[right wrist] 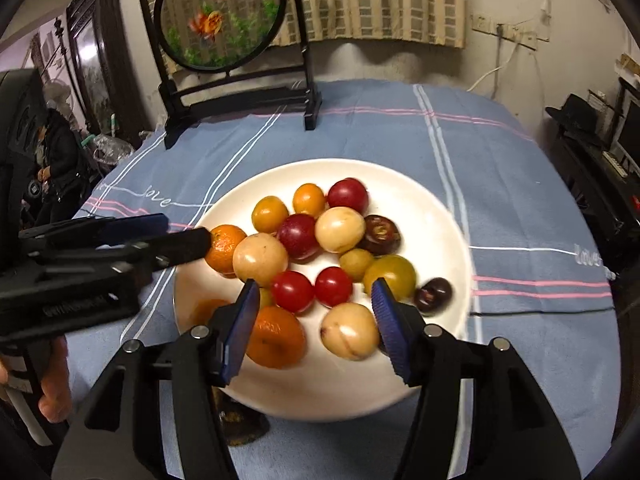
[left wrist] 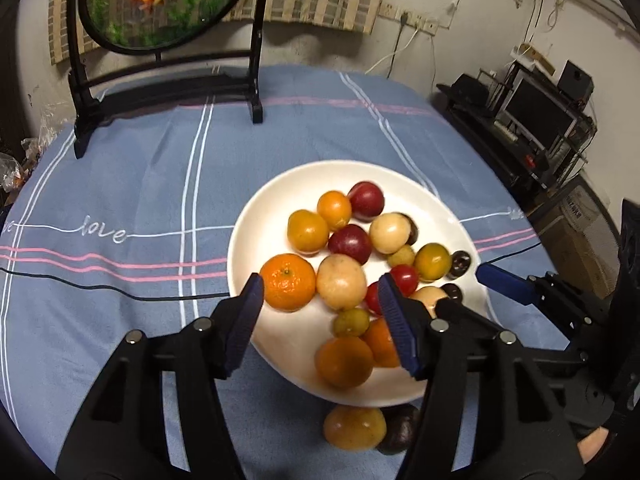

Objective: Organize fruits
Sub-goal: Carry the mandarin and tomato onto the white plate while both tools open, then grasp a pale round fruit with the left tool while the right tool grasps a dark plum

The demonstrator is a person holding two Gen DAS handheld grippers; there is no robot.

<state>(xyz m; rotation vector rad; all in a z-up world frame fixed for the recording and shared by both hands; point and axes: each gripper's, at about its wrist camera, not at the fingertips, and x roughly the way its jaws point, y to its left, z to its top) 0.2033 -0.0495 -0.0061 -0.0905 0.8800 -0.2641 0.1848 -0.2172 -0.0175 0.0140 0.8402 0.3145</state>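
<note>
While your left gripper [left wrist: 320, 320] and right gripper [right wrist: 314, 326] gape empty, the round white ceramic plate [right wrist: 436, 216] carries mixed fruits. Two more fruits [left wrist: 354, 428] lie on the blue striped tablecloth [left wrist: 140, 184].

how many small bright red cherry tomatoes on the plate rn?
2. Both sit side by side on the plate, near its middle: left tomato, right tomato, just beyond the right gripper. More could hide under the pile.
</note>
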